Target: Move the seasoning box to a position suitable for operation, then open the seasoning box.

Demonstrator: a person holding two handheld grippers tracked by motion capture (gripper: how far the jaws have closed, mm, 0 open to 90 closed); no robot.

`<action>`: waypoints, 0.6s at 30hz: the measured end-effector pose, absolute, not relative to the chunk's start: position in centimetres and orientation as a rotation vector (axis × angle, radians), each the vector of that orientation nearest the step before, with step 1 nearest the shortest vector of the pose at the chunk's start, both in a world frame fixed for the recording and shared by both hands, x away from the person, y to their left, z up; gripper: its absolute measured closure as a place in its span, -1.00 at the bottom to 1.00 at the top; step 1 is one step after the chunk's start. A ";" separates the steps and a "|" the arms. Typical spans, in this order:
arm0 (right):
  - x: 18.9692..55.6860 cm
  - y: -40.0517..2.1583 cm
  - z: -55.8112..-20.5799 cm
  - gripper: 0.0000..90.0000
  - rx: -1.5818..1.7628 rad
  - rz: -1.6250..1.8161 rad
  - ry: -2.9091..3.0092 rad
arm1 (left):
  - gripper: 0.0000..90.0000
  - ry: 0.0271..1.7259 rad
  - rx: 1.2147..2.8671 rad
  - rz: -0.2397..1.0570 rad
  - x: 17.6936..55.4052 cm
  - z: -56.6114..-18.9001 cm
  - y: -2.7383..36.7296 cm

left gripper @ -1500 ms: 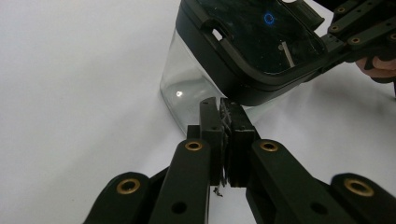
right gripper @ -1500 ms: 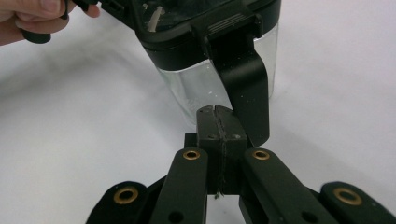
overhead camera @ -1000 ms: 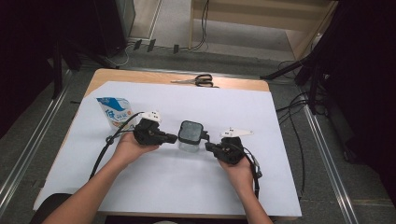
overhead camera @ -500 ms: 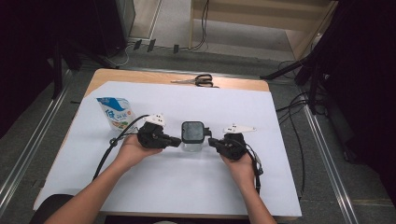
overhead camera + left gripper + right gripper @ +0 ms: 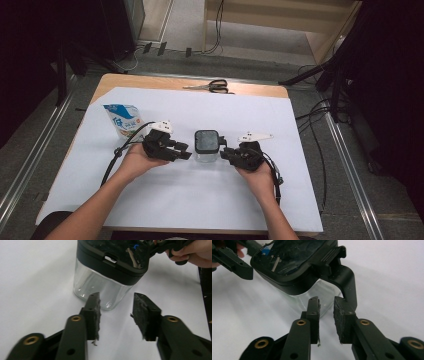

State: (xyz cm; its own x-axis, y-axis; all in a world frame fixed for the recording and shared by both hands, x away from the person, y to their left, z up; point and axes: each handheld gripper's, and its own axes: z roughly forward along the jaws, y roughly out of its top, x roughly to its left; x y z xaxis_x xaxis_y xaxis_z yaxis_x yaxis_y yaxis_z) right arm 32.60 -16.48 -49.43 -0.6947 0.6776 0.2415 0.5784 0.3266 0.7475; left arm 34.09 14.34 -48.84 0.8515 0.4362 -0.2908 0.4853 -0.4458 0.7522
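Observation:
A clear square container [image 5: 206, 146] with a black lid stands on the white sheet between my two grippers. My left gripper [image 5: 184, 154] points at it from the left. Its jaws have just been opening, and in the left gripper view [image 5: 116, 312] they stand open just short of the glass wall [image 5: 100, 287], with nothing between them. My right gripper [image 5: 226, 152] faces it from the right. Its jaws [image 5: 326, 312] have also just been opening and stand a little apart, empty, just below the lid's black latch [image 5: 345, 282].
A blue and white carton [image 5: 123, 119] stands at the left of the white sheet [image 5: 280, 200], behind my left hand. Scissors [image 5: 212, 86] lie on the bare wooden strip at the table's far edge. Cables trail from both grippers toward the near edge.
Both hands have stayed close to the container, which has not moved. The left gripper's jaws now stand apart beside it.

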 end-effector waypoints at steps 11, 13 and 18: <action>32.4 -16.5 -49.4 0.52 1.135 1.318 2.487 | 0.27 0.641 2.077 -0.039 34.1 -48.4 15.1; 32.3 -16.5 -49.4 0.50 1.142 1.320 2.494 | 0.23 0.623 2.076 -0.031 34.2 -48.2 15.2; 32.1 -16.7 -49.2 0.44 1.133 1.338 2.495 | -0.01 0.591 2.126 -0.026 34.4 -47.8 15.1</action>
State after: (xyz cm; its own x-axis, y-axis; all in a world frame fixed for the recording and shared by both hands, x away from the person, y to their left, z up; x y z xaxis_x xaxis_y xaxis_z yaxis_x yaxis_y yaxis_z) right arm 32.07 -16.74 -49.19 -0.7201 0.6472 0.2503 0.5665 0.3400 0.7506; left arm 34.37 15.12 -47.78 0.8856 0.4015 -0.2335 0.4205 -0.4796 0.7702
